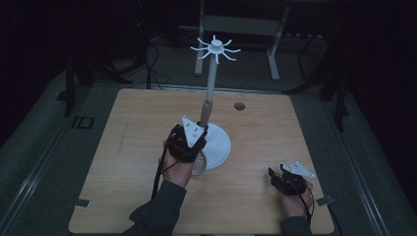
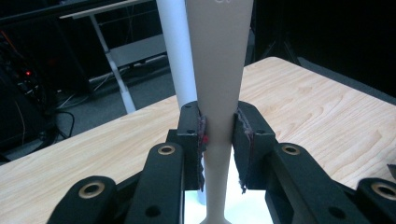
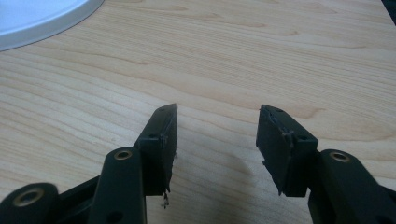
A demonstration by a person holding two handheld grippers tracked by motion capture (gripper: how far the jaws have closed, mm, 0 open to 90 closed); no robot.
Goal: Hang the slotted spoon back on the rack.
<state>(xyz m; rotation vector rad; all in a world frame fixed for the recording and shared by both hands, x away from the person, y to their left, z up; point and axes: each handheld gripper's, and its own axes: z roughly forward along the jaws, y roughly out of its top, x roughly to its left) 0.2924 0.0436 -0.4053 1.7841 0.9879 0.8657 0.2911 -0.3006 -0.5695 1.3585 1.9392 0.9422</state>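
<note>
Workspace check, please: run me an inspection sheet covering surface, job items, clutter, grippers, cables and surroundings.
Surface: light wooden table, a small dark hole near its far edge.
Job's things: white stand with a round base, tall pole and hooked arms on top; a beige tapered handle beside the pole.
Clutter: nothing seen.
Grippers: left gripper shut on the beige tapered handle; right gripper open over bare wood near the table's right front.
Cables: black cable trailing from the left gripper; more on the floor beyond.
Surroundings: dark room, metal frame legs behind.
</note>
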